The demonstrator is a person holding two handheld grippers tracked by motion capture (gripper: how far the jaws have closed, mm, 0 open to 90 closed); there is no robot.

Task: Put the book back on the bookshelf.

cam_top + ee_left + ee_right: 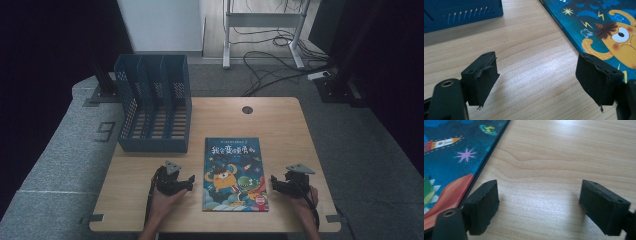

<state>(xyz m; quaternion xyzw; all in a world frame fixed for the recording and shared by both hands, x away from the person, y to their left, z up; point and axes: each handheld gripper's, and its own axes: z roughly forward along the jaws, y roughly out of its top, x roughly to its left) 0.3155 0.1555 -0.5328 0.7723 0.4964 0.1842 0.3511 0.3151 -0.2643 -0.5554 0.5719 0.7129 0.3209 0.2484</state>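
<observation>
A blue picture book (234,173) with cartoon monsters on its cover lies flat at the front middle of the wooden table (280,125). My left gripper (182,184) rests just left of the book, open, with bare wood between its jaws; in the left gripper view (537,82) the book (604,30) lies beside the right jaw. My right gripper (279,184) sits just right of the book, open and holding nothing; in the right gripper view (539,207) the book's edge (454,162) runs beside the left jaw.
A dark blue file rack (152,102) with three slots stands at the back left of the table. A round cable hole (247,109) sits near the far edge. Cables and a desk frame (265,30) lie on the floor beyond.
</observation>
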